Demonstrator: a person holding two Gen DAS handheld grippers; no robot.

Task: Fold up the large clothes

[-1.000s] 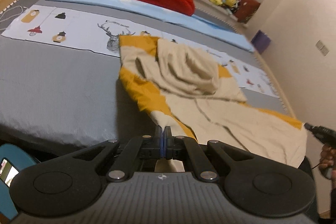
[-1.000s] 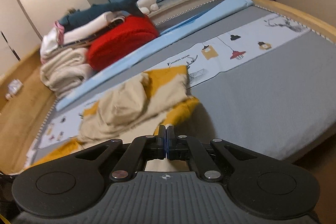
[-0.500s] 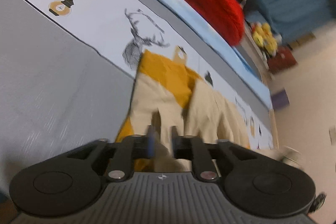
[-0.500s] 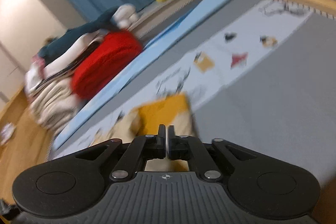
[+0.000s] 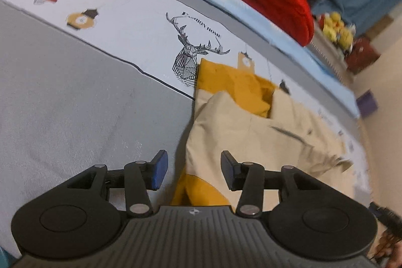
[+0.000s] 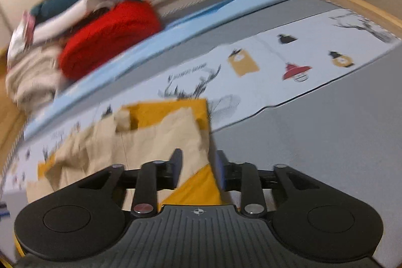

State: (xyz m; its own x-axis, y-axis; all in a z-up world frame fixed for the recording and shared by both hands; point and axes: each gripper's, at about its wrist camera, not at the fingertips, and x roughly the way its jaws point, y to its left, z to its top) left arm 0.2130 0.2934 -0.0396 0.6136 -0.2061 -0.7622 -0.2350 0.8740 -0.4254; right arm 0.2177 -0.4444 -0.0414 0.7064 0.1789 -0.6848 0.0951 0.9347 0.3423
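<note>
My left gripper [image 5: 192, 168] and right gripper [image 6: 197, 171] both gape, holding nothing, over the garment [image 5: 241, 132] lying mid-bed [image 5: 75, 97] on the printed strip. Risk: loose top layer slides, fold skews when regrabbed.

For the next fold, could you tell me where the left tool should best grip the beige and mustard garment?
Probably the near left edge of the garment, approached from the bare grey bedspread side: the left tool hangs open over that edge.
</note>
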